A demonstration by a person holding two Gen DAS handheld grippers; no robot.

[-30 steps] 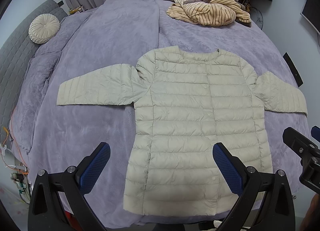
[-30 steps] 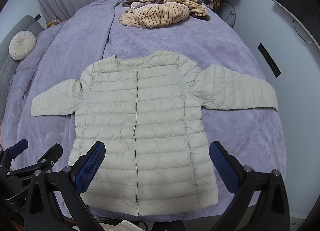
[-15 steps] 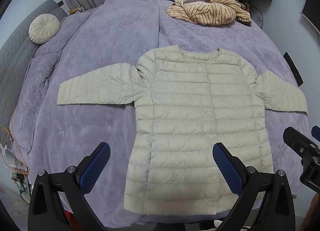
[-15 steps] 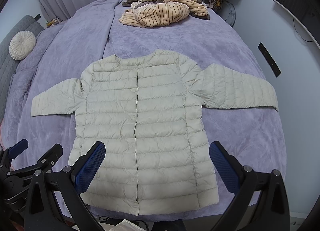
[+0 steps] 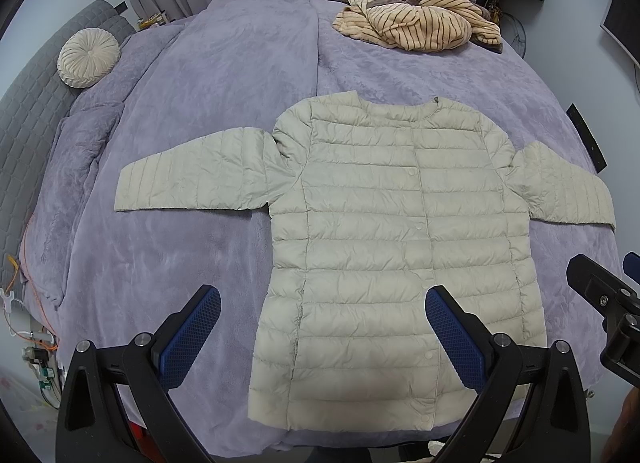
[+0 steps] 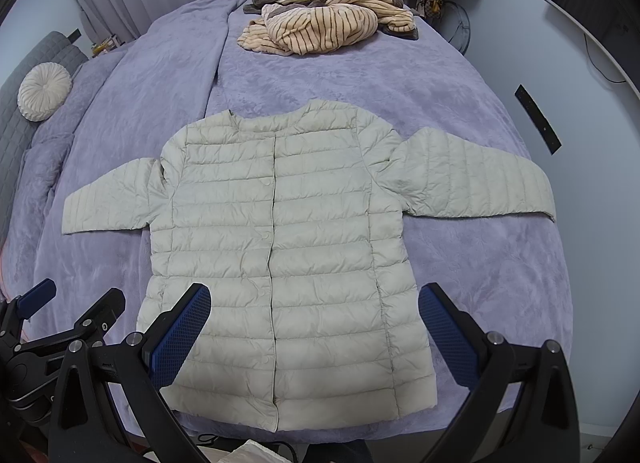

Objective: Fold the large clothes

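A pale beige quilted puffer jacket [image 5: 392,231] lies flat and buttoned on the purple bed cover, both sleeves spread out sideways; it also shows in the right wrist view [image 6: 280,247]. My left gripper [image 5: 320,327] is open and empty, held above the jacket's lower left hem. My right gripper [image 6: 316,327] is open and empty, above the jacket's lower right part. The right gripper shows at the edge of the left wrist view [image 5: 612,303], and the left gripper at the left edge of the right wrist view [image 6: 48,327].
A pile of tan striped and brown clothes [image 5: 416,27] lies at the far end of the bed [image 5: 224,75]. A round cream cushion [image 5: 88,59] rests on a grey sofa [image 5: 32,111] at left. Cables hang at the bed's left edge [image 5: 16,283].
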